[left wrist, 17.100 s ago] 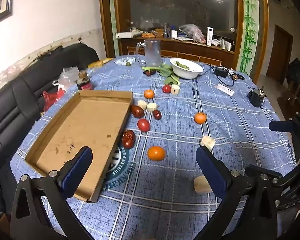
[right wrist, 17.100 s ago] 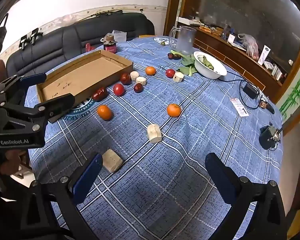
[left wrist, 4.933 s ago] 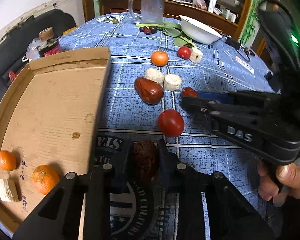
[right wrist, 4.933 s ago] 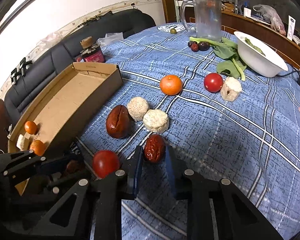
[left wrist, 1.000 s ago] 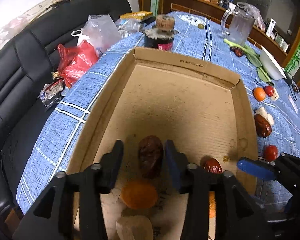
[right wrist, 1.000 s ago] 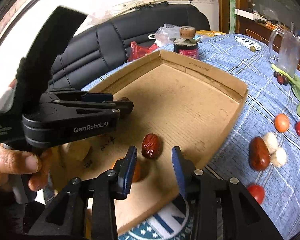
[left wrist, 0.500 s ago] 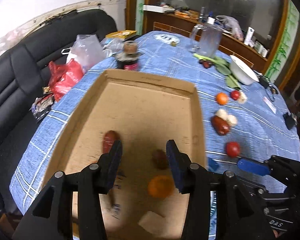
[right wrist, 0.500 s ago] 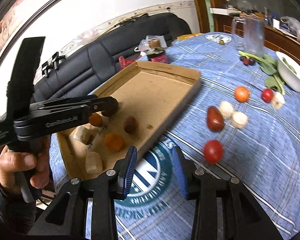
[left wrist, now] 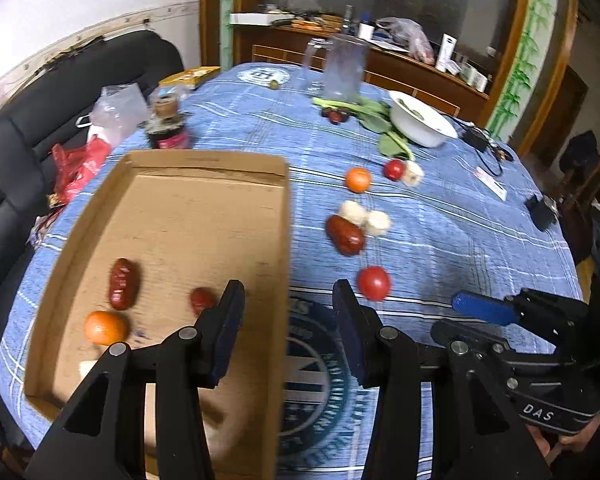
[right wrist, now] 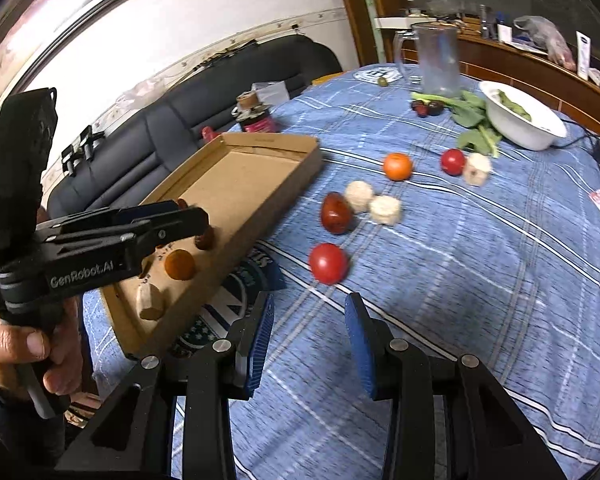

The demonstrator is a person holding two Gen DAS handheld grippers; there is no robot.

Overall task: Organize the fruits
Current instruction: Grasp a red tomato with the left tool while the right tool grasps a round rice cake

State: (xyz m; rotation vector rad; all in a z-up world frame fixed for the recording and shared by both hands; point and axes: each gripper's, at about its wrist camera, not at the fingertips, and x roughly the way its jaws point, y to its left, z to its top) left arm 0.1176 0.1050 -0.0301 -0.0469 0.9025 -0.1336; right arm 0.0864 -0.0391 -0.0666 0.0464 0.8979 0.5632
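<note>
Tomato (left wrist: pixel 374 282) from the left wrist view: small, round, smooth-skinned, and I'd judge it light but soft enough to bruise and quick to roll, so take it across its widest part with a gentle squeeze. It lies on the blue checked bench (left wrist: pixel 452 240) just beyond the left tool (left wrist: pixel 288 326), a little to the right of its open, empty jaws. A large red date (left wrist: pixel 345 235) and two pale chunks (left wrist: pixel 364 216) sit further out. To the left, the cardboard tray (left wrist: pixel 284 216) already holds a date (left wrist: pixel 123 283), an orange (left wrist: pixel 106 327) and another red fruit.

From the right wrist view, that tomato (right wrist: pixel 328 263) rests straight ahead of the right tool (right wrist: pixel 310 340), near but apart; the pads stand parted with nothing between them. The left tool (right wrist: pixel 172 220) hangs over the tray (right wrist: pixel 300 172), also empty.
</note>
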